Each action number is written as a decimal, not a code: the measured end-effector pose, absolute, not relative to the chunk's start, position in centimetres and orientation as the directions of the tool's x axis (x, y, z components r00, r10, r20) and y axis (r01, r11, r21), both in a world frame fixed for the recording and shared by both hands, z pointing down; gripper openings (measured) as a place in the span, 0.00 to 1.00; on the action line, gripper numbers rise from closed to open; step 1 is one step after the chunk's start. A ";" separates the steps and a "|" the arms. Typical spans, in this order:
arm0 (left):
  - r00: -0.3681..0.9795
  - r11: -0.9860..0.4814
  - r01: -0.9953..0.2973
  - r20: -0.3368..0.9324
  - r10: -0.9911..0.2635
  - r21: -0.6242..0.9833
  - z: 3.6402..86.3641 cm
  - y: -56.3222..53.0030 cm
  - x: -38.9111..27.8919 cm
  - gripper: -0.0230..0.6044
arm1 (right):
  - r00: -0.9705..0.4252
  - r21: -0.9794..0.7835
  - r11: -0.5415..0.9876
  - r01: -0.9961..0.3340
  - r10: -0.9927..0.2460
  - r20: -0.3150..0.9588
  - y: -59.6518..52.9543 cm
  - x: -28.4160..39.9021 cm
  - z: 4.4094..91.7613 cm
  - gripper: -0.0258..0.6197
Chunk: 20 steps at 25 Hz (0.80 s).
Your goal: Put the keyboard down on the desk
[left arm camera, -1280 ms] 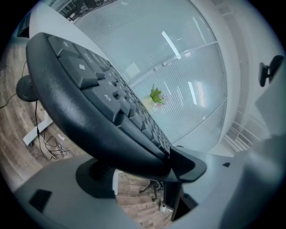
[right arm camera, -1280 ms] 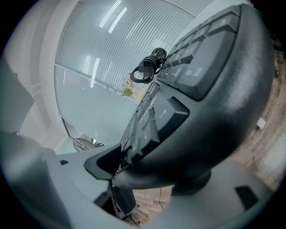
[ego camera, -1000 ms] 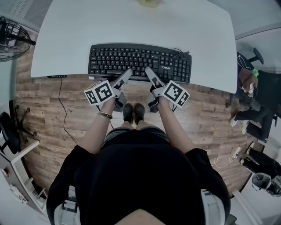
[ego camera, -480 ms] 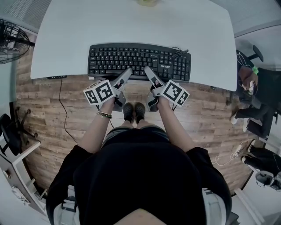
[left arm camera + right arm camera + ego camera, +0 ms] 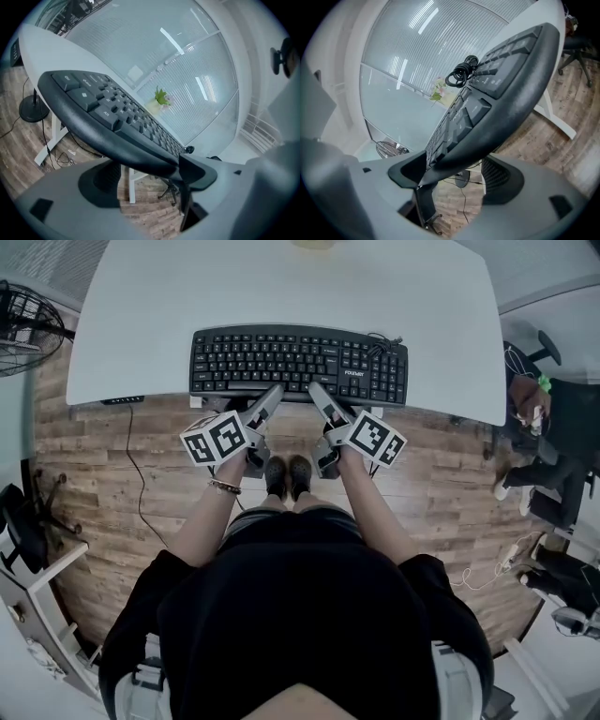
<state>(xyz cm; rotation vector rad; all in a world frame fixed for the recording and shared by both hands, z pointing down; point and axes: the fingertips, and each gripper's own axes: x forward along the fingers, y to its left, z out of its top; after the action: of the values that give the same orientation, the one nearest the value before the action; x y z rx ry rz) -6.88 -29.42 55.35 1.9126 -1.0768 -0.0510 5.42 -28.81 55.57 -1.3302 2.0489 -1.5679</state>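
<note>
At the desk's (image 5: 281,287) 6 o'clock edge, left gripper (image 5: 274,391) and right gripper (image 5: 315,389) pinch the keyboard's (image 5: 298,364) front rim; we judge it rigid and light.

The left forearm (image 5: 208,521) and right forearm (image 5: 370,512), both bare, rise from the dark-clad torso (image 5: 300,615) at frame centre toward the upper middle of the head view, converging slightly. A bracelet (image 5: 225,486) circles the left wrist. The left gripper (image 5: 272,396) and right gripper (image 5: 317,394) sit side by side, jaws pointing up-frame, marker cubes (image 5: 216,439) tilted outward. Each gripper's jaws clamp the near edge of the keyboard (image 5: 298,365), one pad above and one beneath.
</note>
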 end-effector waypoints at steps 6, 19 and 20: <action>0.628 -0.234 -0.668 0.367 -0.686 0.707 54.8 -27.9 -6.6 0.65 | -0.560 -0.850 0.032 -0.525 -0.765 0.318 -27.6 5.2 55.1 0.59; 0.654 -0.283 -0.659 0.345 -0.673 0.697 52.6 -25.9 -6.4 0.65 | -0.570 -0.822 0.082 -0.564 -0.758 0.316 -24.9 5.1 53.4 0.59; 0.656 -0.286 -0.658 0.344 -0.672 0.697 52.4 -25.7 -6.4 0.65 | -0.571 -0.822 0.084 -0.564 -0.758 0.314 -24.7 5.1 53.2 0.59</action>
<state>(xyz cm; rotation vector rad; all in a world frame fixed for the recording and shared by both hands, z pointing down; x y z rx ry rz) -6.36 -25.72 52.43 1.9999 -1.0348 -0.0202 5.09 -24.71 53.25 -1.3409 2.1617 -1.4899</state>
